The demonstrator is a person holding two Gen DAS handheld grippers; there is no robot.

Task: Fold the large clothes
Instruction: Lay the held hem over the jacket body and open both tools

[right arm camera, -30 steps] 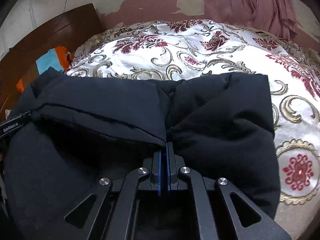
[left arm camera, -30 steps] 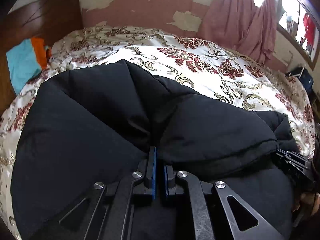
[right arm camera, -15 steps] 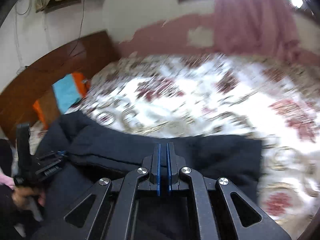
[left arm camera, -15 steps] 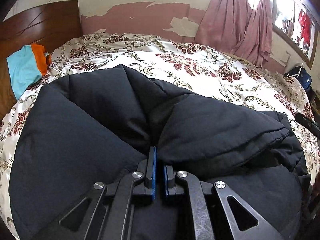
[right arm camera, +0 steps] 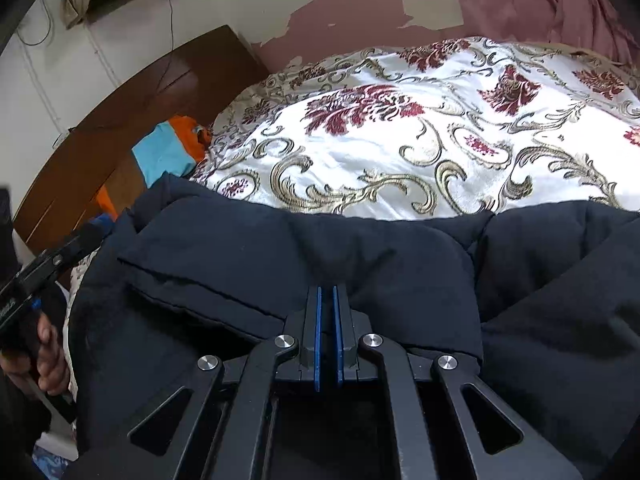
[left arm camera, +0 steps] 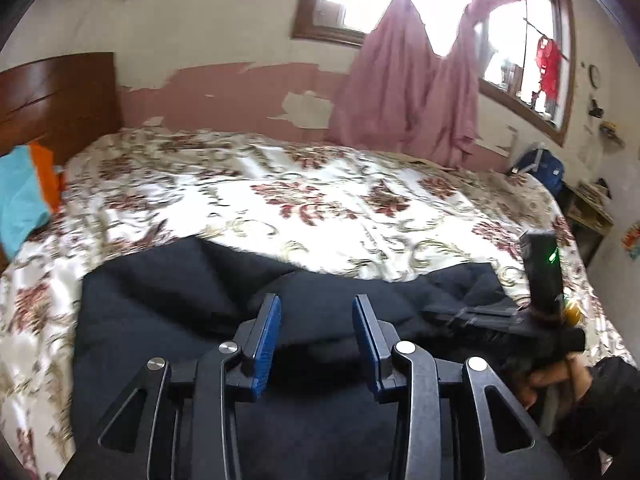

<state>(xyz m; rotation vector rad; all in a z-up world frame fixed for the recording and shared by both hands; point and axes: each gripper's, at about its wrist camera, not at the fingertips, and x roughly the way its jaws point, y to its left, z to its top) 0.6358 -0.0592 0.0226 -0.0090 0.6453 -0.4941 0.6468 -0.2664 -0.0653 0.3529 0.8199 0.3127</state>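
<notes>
A thick black jacket [left arm camera: 160, 300] lies folded on the near part of the bed, and in the right wrist view the black jacket [right arm camera: 240, 256] fills the lower half. My left gripper [left arm camera: 316, 300] hangs above it. Its jaws are opening and nothing is between the blue pads [left arm camera: 266, 332]. My right gripper [right arm camera: 328, 288] is shut, and the jacket's folded edge puckers into its tips. The right gripper's body [left arm camera: 540, 280], with a green light, shows at the right edge in a person's hand [left arm camera: 552, 380]. The left gripper's body [right arm camera: 40, 264] shows at the left edge.
A white quilt with red and gold flowers [left arm camera: 320, 200] covers the bed beyond the jacket. A wooden headboard [right arm camera: 140, 108] stands at the left with a turquoise and orange cloth [right arm camera: 168, 152] against it. Pink curtains [left arm camera: 400, 92] and a blue bag [left arm camera: 548, 168] are at the far right.
My left gripper has let go of the jacket fold, opened and risen. The right gripper swung up, then tilted back down, staying shut throughout.
</notes>
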